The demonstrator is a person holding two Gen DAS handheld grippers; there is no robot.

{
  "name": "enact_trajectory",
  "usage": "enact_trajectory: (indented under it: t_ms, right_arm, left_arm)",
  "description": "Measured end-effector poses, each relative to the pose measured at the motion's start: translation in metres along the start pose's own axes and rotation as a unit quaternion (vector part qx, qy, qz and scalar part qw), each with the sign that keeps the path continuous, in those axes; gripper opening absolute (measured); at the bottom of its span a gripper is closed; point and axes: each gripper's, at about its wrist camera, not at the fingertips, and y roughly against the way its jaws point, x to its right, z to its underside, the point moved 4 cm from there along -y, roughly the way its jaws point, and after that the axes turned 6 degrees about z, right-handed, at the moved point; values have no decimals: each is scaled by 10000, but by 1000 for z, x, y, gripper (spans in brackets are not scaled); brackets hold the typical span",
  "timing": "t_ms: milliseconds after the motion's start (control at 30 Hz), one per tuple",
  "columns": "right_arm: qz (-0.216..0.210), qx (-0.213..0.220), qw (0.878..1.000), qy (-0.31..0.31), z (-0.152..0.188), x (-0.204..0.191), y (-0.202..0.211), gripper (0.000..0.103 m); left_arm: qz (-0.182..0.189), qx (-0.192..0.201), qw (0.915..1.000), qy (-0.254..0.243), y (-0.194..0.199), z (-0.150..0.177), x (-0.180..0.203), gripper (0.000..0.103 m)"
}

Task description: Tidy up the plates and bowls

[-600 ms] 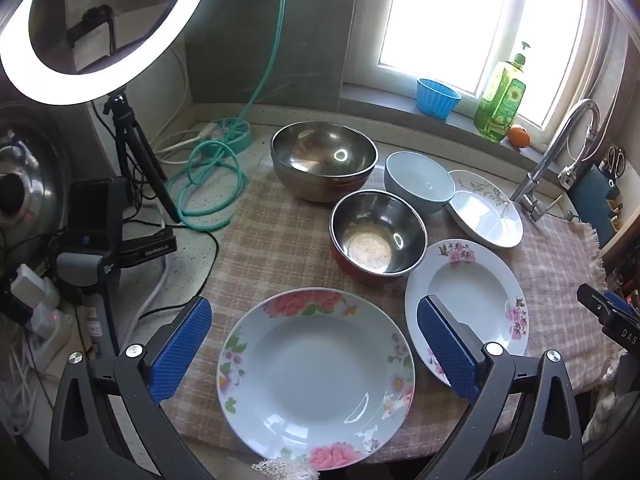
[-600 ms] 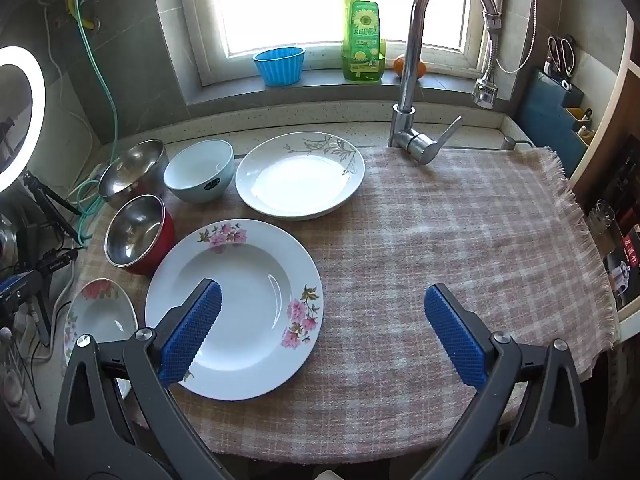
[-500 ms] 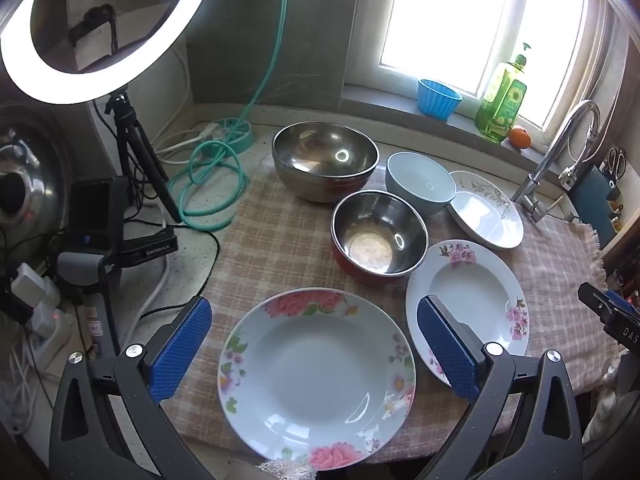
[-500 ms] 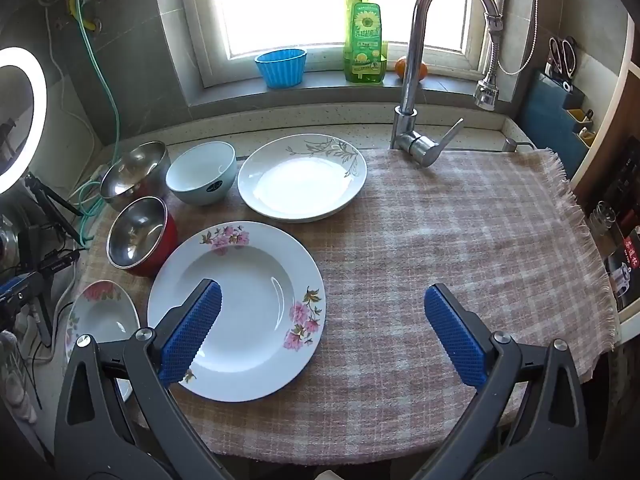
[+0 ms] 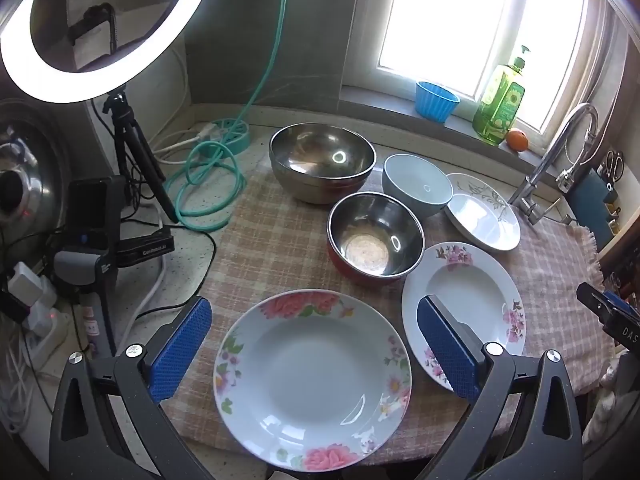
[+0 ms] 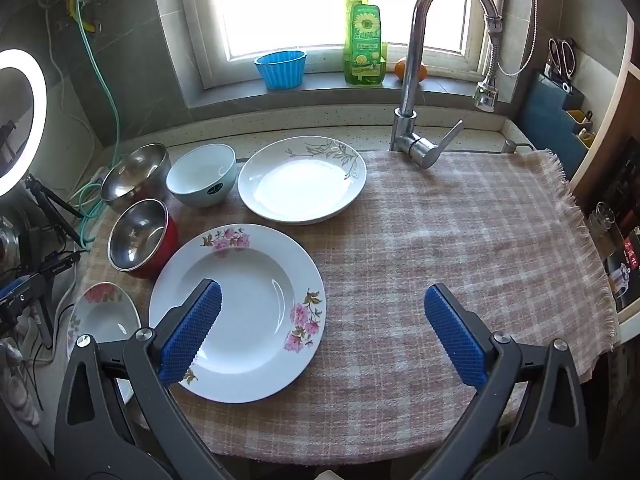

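On a checked cloth (image 6: 460,240) lie three plates and three bowls. A rose-patterned plate (image 5: 312,380) sits nearest, below my left gripper (image 5: 312,344), which hangs open above it. A pink-flowered plate (image 6: 240,312) (image 5: 468,304) lies to its right, under the left finger of my open right gripper (image 6: 324,328). Behind stand a red-sided steel bowl (image 5: 374,238) (image 6: 140,236), a large steel bowl (image 5: 322,160), a pale blue bowl (image 5: 416,184) (image 6: 200,176) and a gold-leaf white plate (image 6: 300,180) (image 5: 484,220). Neither gripper holds anything.
A tap (image 6: 416,80) rises at the back right of the cloth. On the sill stand a blue cup (image 6: 280,68), a soap bottle (image 6: 362,40) and an orange (image 5: 517,139). A ring light (image 5: 92,32) on a tripod, a green hose (image 5: 208,184) and cables crowd the left.
Both views have shifted very slightly; the dishes sit where they were and both grippers stay wide open.
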Motion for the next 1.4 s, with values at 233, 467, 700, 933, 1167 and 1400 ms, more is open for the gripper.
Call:
enact_trajectory:
  t_ms: [233,467,700,933,1167,1400]
  right_arm:
    - [-28,9,10000,8,-1,-2,1,103]
    - [-41,29,10000,4,-2,-3,0,103]
    - [-52,27,10000,14,-2,-3,0,103]
    - [-49,34,10000,2,-3,-3,0,103]
    - [-54,36,10000,0,-3,-3,0,103]
    - [-14,214,9998,-5,-8,-4,7,103]
  left_arm:
    - [12,40,10000,-39,0,0,1,102]
    - [5,55,10000,-54,1,-2,3,102]
    - [11,47,10000,-55,1,-2,3,102]
    - [19,54,10000,-75,1,-5,5,102]
    - [31,79,9999,-73,0,-5,6,102]
    - [81,338,9994,-61,9,-7,7,102]
